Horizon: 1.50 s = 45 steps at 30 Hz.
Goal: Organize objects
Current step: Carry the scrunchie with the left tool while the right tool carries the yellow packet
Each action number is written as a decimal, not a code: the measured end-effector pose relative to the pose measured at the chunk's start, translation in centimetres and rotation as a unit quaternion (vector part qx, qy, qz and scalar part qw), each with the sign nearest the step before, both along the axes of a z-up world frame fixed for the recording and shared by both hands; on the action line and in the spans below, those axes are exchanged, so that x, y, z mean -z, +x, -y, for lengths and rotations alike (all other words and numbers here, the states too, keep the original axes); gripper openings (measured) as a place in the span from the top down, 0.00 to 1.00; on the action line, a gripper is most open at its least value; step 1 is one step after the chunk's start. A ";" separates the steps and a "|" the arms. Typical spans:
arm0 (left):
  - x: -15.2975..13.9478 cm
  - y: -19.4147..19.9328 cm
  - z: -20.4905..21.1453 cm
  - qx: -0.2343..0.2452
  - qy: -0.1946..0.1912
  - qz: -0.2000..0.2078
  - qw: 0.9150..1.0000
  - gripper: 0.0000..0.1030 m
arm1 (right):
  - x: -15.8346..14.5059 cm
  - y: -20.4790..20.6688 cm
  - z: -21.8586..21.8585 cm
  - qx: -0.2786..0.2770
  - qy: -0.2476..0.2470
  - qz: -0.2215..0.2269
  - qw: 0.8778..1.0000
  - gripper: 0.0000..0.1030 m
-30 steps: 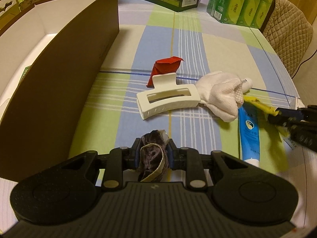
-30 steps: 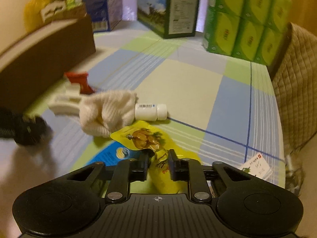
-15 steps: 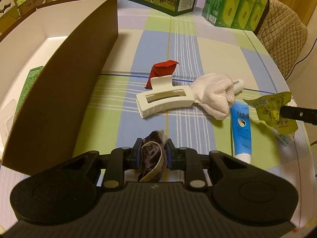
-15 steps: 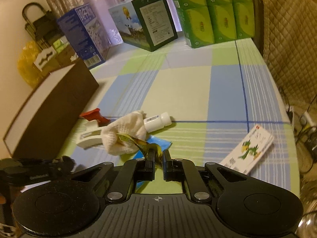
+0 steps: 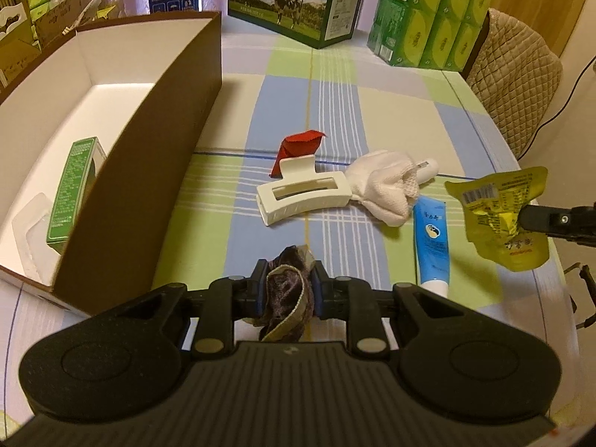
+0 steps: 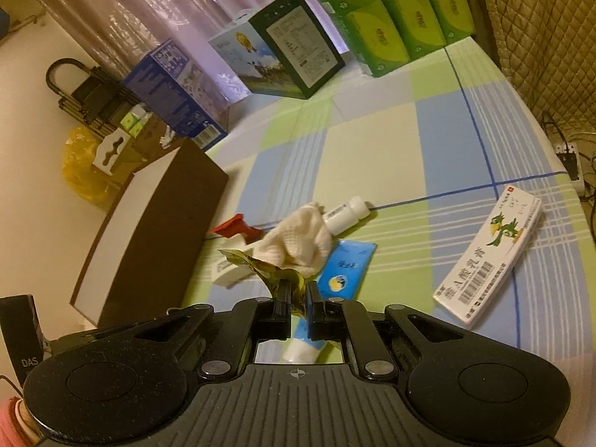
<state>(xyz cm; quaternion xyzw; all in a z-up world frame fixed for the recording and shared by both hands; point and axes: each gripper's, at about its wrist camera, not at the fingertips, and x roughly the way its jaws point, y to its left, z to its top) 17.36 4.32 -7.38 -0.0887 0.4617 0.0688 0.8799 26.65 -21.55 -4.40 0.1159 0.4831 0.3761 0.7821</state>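
My left gripper (image 5: 287, 290) is clenched on a crumpled dark brown cloth (image 5: 288, 292) with a tan edge, held above the checked counter (image 5: 335, 104) near the front corner of the brown box (image 5: 149, 171). Box stands open at my left, white inside; a green carton (image 5: 70, 193) lies on its floor against the near wall. My right gripper (image 6: 298, 303) is clamped on a yellow snack pouch (image 6: 272, 273); in the left view the pouch (image 5: 503, 216) hangs clear of the counter, pinched at its right edge by my right fingers (image 5: 540, 218). Loose on the counter: a cream hair claw clip (image 5: 301, 195) lying flat, a red scrap (image 5: 300, 145) just behind it and touching, a white knit cloth (image 5: 383, 186) bunched at the clip's right end. A small white bottle (image 6: 344, 212) pokes out from behind that cloth. A blue tube (image 5: 432, 238) lies beside the cloth, cap toward me. Right view shows a long white medicine box (image 6: 488, 257) with a green bird print, well apart to the right. At the far edge: a milk carton box (image 5: 294, 0) and a stack of green tissue packs (image 5: 428, 11).
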 end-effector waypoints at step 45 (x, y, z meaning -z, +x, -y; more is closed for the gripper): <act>-10.7 -7.6 -14.5 0.000 0.009 0.115 0.993 0.81 | -7.0 -9.3 -19.9 -0.087 0.122 0.019 0.989 0.97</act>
